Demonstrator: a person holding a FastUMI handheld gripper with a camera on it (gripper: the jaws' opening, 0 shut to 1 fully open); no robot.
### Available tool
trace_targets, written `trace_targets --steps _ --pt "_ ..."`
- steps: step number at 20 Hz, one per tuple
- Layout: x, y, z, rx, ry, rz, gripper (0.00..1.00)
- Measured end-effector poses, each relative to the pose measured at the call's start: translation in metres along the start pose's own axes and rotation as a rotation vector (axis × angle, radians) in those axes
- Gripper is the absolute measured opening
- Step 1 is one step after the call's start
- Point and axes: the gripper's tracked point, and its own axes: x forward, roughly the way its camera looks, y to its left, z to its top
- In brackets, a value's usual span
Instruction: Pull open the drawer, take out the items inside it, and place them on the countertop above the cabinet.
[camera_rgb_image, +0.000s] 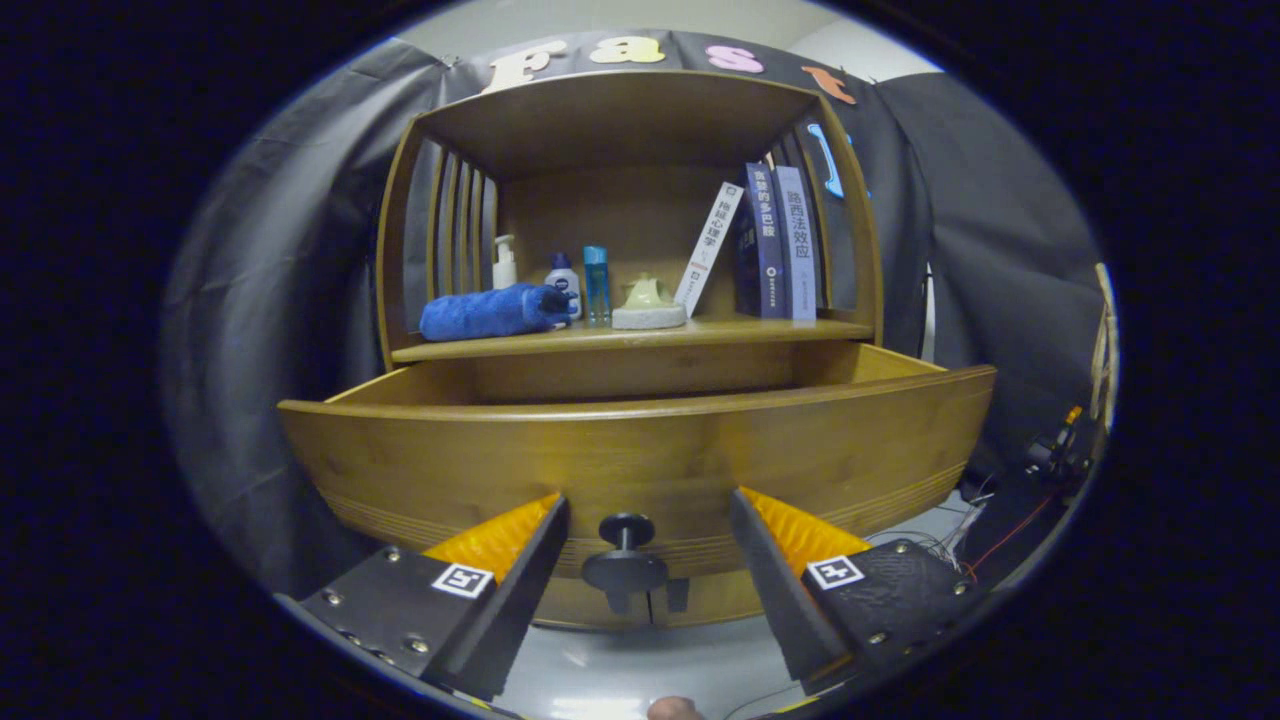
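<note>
Gripper (648, 515) open, fingers spread wide, touching nothing. Drawer (640, 460) pulled out toward the gripper, its front panel just ahead of the fingertips, long axis running side to side across both fingers. Dark round knob (626, 560) sits between the fingers, stem pointing straight back at the gripper, clear gap to each finger. Drawer inside is hidden behind the front panel, contents can't tell. Beyond the drawer, the countertop (640, 335) carries a blue rolled towel (490, 312) lying sideways, beyond the left finger, then a pump bottle (504, 263), a small white bottle (563, 280), a blue bottle (596, 283), a pale dish (648, 305) and books (775, 245), one white book leaning.
</note>
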Motion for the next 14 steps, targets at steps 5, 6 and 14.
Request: trace_targets --steps 5,6,14 --pt "0.032 0.001 0.006 0.001 0.018 -0.010 0.98" --pt "0.040 0.001 0.006 0.001 0.026 -0.001 0.98" --pt "0.091 0.003 0.015 -0.021 0.044 -0.006 0.98"
